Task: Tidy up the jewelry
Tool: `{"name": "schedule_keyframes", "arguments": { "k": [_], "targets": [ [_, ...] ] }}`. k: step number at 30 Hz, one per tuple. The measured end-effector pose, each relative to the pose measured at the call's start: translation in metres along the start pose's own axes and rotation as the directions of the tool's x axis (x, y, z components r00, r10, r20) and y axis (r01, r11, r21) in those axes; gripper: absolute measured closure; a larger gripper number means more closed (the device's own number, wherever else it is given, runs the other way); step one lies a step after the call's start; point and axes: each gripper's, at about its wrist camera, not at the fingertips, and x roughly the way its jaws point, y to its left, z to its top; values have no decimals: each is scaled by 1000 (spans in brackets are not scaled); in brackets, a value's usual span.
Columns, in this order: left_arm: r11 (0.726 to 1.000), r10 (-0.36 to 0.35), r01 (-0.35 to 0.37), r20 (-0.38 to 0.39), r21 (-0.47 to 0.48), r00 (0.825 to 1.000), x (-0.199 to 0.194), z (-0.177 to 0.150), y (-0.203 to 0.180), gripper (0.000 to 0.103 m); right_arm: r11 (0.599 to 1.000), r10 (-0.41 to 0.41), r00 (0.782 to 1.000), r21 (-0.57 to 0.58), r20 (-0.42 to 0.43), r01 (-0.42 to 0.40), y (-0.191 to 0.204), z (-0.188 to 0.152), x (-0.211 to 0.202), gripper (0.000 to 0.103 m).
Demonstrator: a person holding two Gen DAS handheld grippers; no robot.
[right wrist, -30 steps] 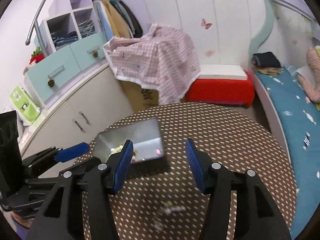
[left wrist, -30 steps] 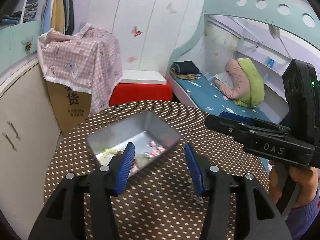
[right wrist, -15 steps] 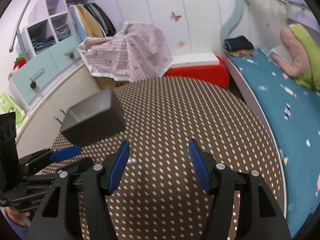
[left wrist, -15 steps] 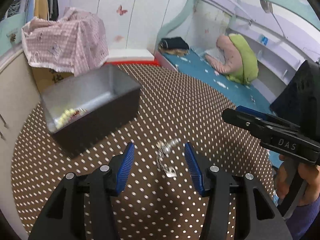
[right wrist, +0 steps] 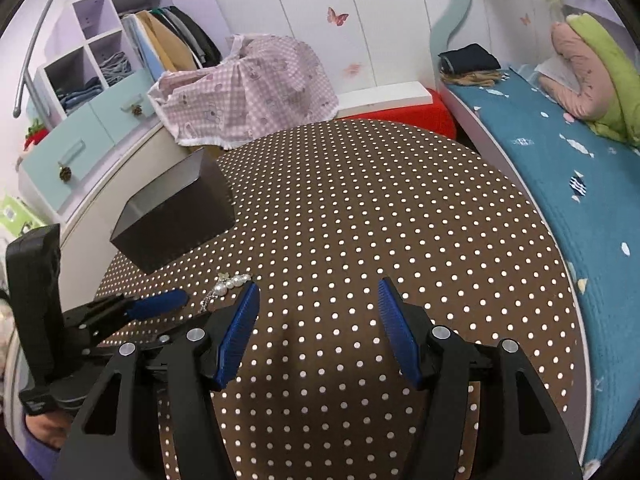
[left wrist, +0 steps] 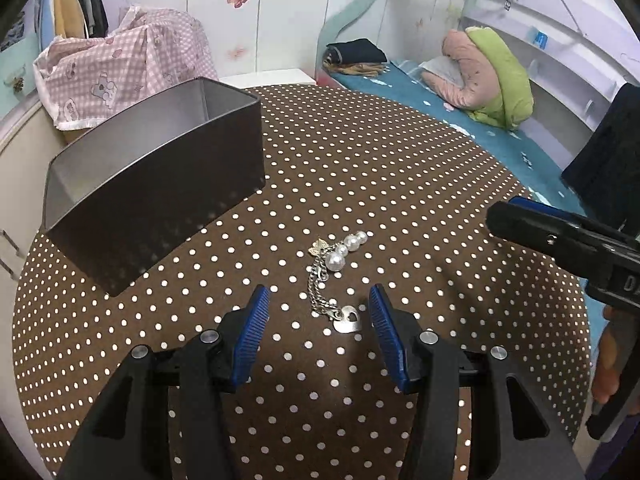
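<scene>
White wardrobe doors (right wrist: pixel 360 28) with butterfly stickers stand behind the round dotted table (right wrist: pixel 400 200). Right of it – a bed (right wrist: pixel 560 168) with teal cover; left of it – a cabinet (right wrist: pixel 100 128) with shelves.

- You see the bracelet (left wrist: pixel 329 280) lying flat on the brown dotted bench (left wrist: pixel 400 184), stretched out in a loose line. It is a thin silver chain.
- At its far end there are four white pearls (left wrist: pixel 347 249) in a short row, the nearest one the biggest, with a small pale charm beside them.
- At its near end lies a silver heart pendant (left wrist: pixel 347 320), flat on the cloth.
- The metal box (left wrist: pixel 160 172) stands upright on the bench, to the left of the bracelet and apart from it. It is rectangular, dark outside, shiny grey inside, and open on top.
</scene>
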Motion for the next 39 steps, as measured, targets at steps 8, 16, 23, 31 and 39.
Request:
{"name": "schedule_keyframes", "arguments": {
  "k": [8, 16, 23, 31, 39],
  "targets": [
    [993, 88, -89, 12, 76, 996, 4, 1, 1, 99, 1000, 1, 1000, -1, -13, -1, 5, -1, 5, 40],
    [999, 48, -48, 35, 19, 998, -5, -3, 18, 102, 1000, -1, 999, -31, -38, -1, 18, -3, 13, 39],
    [1000, 3, -3, 114, -3, 993, -38, 7, 28, 103, 998, 12, 998, -63, -56, -15, 34, -2, 20, 39],
    [998, -62, 61, 75, 12, 995, -33, 4, 25, 103, 996, 14, 997, -91, -78, -21, 49, -6, 27, 39],
    [995, -95, 93, 53, 33, 994, -17, 0, 11, 60, 997, 3, 997, -74, -75, -9, 38, -10, 23, 40]
  ]
}}
